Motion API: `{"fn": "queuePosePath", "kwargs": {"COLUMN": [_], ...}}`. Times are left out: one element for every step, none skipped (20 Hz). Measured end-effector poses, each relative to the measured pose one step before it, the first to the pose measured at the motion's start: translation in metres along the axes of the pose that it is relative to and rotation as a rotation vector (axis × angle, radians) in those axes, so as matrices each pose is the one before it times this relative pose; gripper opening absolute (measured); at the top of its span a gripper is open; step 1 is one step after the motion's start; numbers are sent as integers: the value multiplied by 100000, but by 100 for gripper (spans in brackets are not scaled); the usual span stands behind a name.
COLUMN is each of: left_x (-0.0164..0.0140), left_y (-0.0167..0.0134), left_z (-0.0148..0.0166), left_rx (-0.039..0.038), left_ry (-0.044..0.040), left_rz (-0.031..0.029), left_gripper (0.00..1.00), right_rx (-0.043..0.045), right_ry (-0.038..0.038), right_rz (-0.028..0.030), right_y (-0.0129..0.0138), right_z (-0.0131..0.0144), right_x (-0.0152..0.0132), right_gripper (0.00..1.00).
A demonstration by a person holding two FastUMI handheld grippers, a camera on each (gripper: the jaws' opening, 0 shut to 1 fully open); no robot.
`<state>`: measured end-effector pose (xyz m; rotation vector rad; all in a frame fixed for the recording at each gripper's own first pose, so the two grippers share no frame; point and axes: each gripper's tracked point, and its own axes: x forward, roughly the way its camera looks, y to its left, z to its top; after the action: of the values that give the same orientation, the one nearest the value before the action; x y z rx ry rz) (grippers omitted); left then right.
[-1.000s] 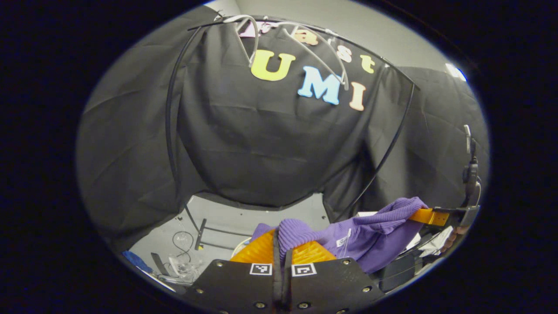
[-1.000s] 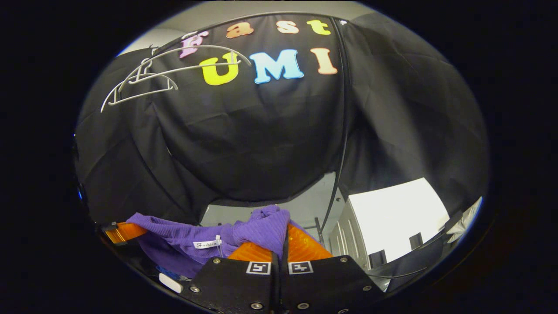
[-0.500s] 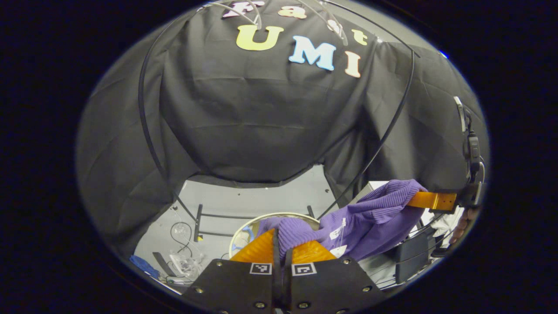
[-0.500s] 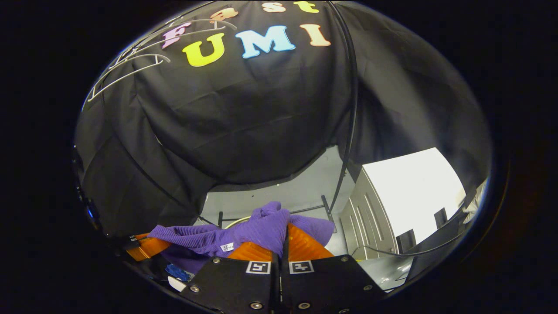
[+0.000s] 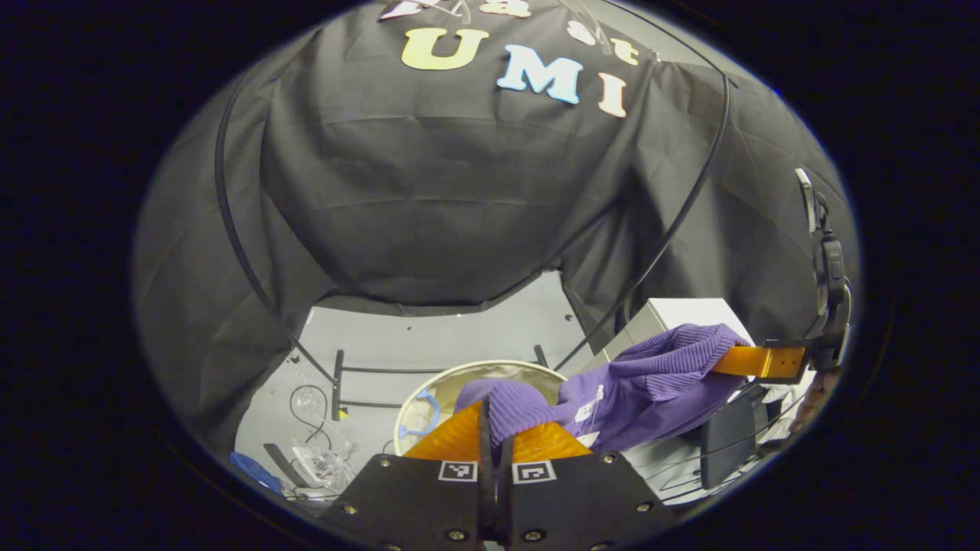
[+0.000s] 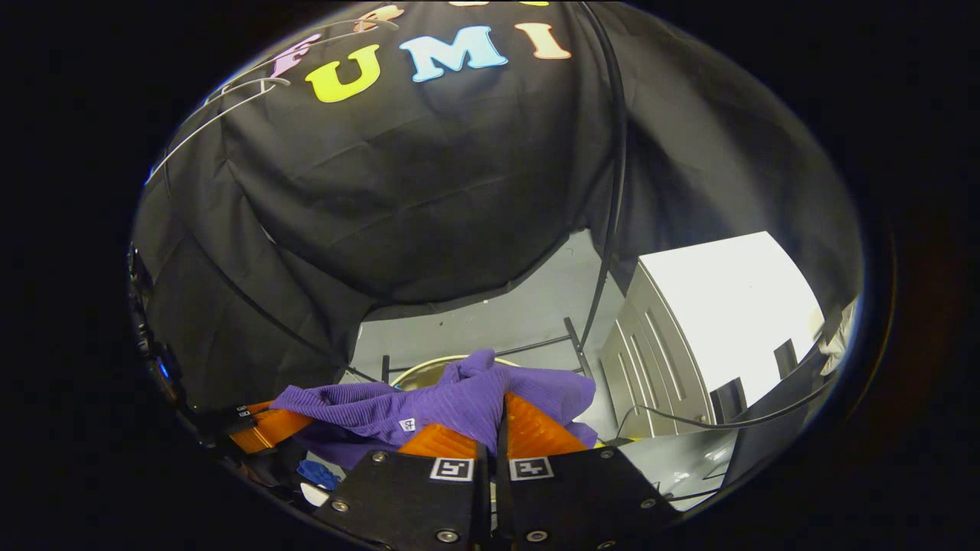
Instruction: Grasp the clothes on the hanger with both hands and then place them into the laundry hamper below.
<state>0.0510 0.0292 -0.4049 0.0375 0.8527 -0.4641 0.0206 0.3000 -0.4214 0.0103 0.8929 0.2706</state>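
Above the laundry hamper (image 5: pixel 490 369), left hand-held gripper (image 5: pixel 496 428) and right hand-held gripper (image 6: pixel 498 421) each clamp the purple garment (image 5: pixel 651 379).

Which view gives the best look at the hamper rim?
Left gripper view: the hamper shows a long arc of pale round rim, with the purple garment covering its right side. Right gripper view shows a short sliver of rim behind the garment.

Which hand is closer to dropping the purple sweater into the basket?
Probably the left hand-held gripper: the hamper opens just beyond its fingers, under the purple sweater. The right hand-held gripper sees just a sliver of rim. Both grip it.
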Motion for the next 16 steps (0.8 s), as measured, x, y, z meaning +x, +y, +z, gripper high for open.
{"fn": "queuePosePath", "kwargs": {"left_x": [181, 103, -103, 29, 67, 58, 149, 94, -177, -30, 14, -232, -232, -180, -235, 13], "left_y": [-58, -82, -103, 2, 44, 26, 46, 169, 49, -65, 27, -2, 72, 107, 31, 230], "left_z": [-162, -37, -127, -37, -126, -40, -12, -137, -20, 42, -120, -15, -178, -168, -129, 69], "left_rx": [71, 509, 626, 211, -211, -351, -323, 82, 345, 79, -90, -31, 321, 772, 776, 931], "left_ry": [470, 342, 301, 161, 254, 130, 383, 191, -134, 223, 18, 149, 281, 398, 288, 249], "left_rz": [-902, -406, -150, 132, 335, 427, 734, 786, 645, 255, 116, 206, -74, 797, 593, 1186], "left_gripper": [1, 1, 1, 1, 1, 1, 1, 1, 3, 3, 3, 3, 3, 7, 5, 5], "right_rx": [-609, -616, -457, -496, -521, -151, -17, 141, 339, 13, -330, -300, -74, 411, 1611, 1721], "right_ry": [579, 774, 816, 444, 180, 248, 537, 378, 289, 517, 594, 386, 326, 745, 1586, 1464], "right_rz": [470, 598, 744, 603, 392, 458, 414, -211, 39, 239, 119, 58, 77, 257, 910, 1243], "right_y": [217, 264, 298, 256, 266, 256, 202, 32, 55, 108, 97, -69, -65, -36, 161, 224], "right_z": [-1, -182, -224, -321, -71, -232, -39, -181, -35, -235, -83, -162, -92, -220, -128, -373], "right_x": [-4, -12, -105, 2, -116, -91, 71, 0, -76, -112, -53, -63, -148, -148, 29, -244], "right_gripper": [3, 3, 3, 4, 4, 4, 5, 5, 5, 6, 6, 8, 9, 11, 10, 13]}}
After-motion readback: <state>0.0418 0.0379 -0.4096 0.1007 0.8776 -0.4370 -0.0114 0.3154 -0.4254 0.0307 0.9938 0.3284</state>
